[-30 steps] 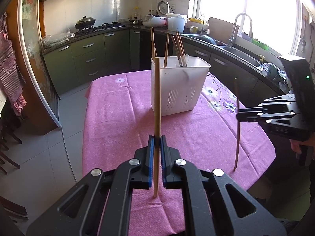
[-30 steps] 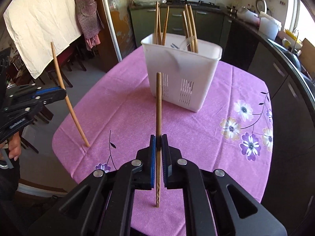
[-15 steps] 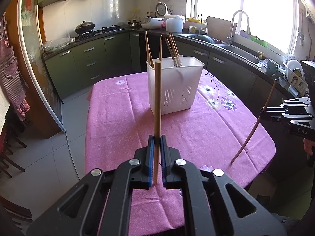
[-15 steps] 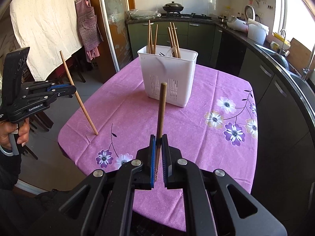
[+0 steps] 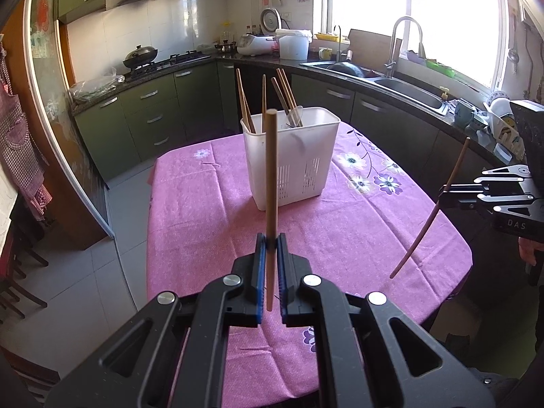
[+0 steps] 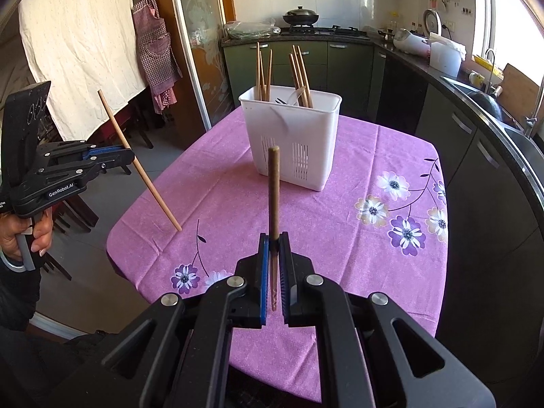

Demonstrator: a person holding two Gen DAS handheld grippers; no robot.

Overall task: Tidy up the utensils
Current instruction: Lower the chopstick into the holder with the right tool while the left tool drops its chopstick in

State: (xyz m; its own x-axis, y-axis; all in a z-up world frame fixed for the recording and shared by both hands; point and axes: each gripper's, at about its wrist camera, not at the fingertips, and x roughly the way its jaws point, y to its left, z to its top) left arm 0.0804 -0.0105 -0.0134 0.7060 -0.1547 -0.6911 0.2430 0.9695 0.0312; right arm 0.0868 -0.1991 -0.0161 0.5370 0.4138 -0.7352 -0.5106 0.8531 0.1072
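I see a table (image 5: 210,217) with rounded corners, draped in a pink cloth of fine speckled weave, printed with purple and white flowers (image 6: 406,234) on dark stems along one side. Behind it runs a kitchen of glossy dark green cabinets (image 5: 153,115) under a black stone counter, with a steel sink (image 5: 413,93) below the bright window.

Towards the far end of the table stands a white plastic utensil basket (image 5: 299,163), tall and rectangular with rounded edges, its lower walls cut with narrow vertical slots. Several wooden chopsticks (image 6: 263,71) lean upright inside it, in two loose clusters, with a pale plastic spoon (image 5: 296,115) among them.

My left gripper (image 5: 268,248), matte black with blue ribbed pads, is clamped tight on a light wooden chopstick (image 5: 271,176), round and smooth; it stands nearly upright above the near part of the cloth, short of the basket. In the right wrist view a hand (image 6: 25,234) grips that tool's handle.

My right gripper (image 6: 273,248) is likewise pinched narrow on a darker brown chopstick (image 6: 273,193), round at its top and grooved near its lower tip. It also stands close to vertical, clear of the table and well short of the basket.
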